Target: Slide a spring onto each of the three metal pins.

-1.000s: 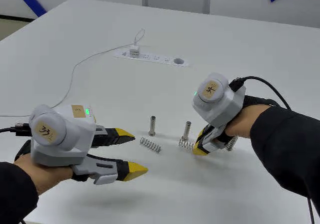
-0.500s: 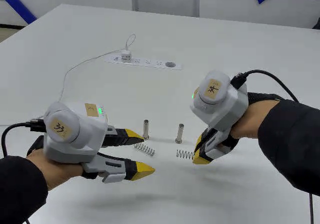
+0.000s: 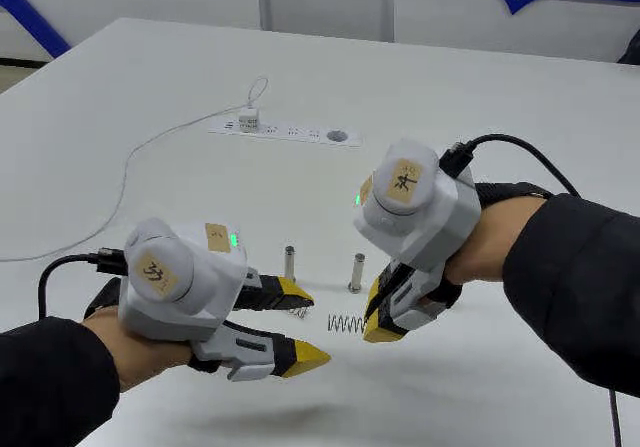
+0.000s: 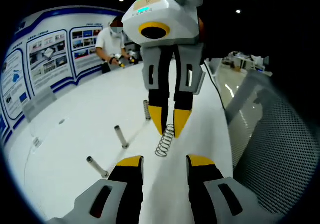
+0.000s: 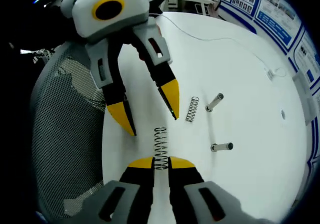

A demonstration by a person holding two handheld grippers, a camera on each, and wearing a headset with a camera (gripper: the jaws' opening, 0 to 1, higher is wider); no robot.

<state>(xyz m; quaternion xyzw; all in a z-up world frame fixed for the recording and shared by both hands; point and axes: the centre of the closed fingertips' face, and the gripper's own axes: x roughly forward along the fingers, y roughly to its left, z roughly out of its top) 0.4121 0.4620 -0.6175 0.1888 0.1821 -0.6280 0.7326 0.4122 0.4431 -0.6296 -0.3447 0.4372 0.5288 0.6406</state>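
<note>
My right gripper (image 3: 383, 319) is shut on one end of a spring (image 3: 345, 322), which sticks out to the left just above the white table (image 3: 480, 97). In the right gripper view that spring (image 5: 160, 146) runs forward from my right gripper (image 5: 161, 164). My left gripper (image 3: 306, 325) hangs open facing it, fingers either side of the spring's line. A second spring (image 5: 192, 108) lies flat near two pins (image 5: 214, 101) (image 5: 221, 147). Two upright metal pins (image 3: 289, 263) (image 3: 357, 272) stand behind the grippers. In the left gripper view, three pins (image 4: 147, 109) (image 4: 120, 136) (image 4: 96, 166) show left of my left gripper (image 4: 165, 161).
A white power strip (image 3: 290, 130) with a plug and a trailing cable (image 3: 130, 162) lies farther back on the table. A chair (image 3: 325, 7) stands at the far edge. A mesh chair (image 4: 280, 144) is beside the bench, and a person (image 4: 112, 41) stands far off.
My right gripper has carried the spring left, away from the pins, toward the left gripper. My left gripper has moved right to meet it and is still open.
</note>
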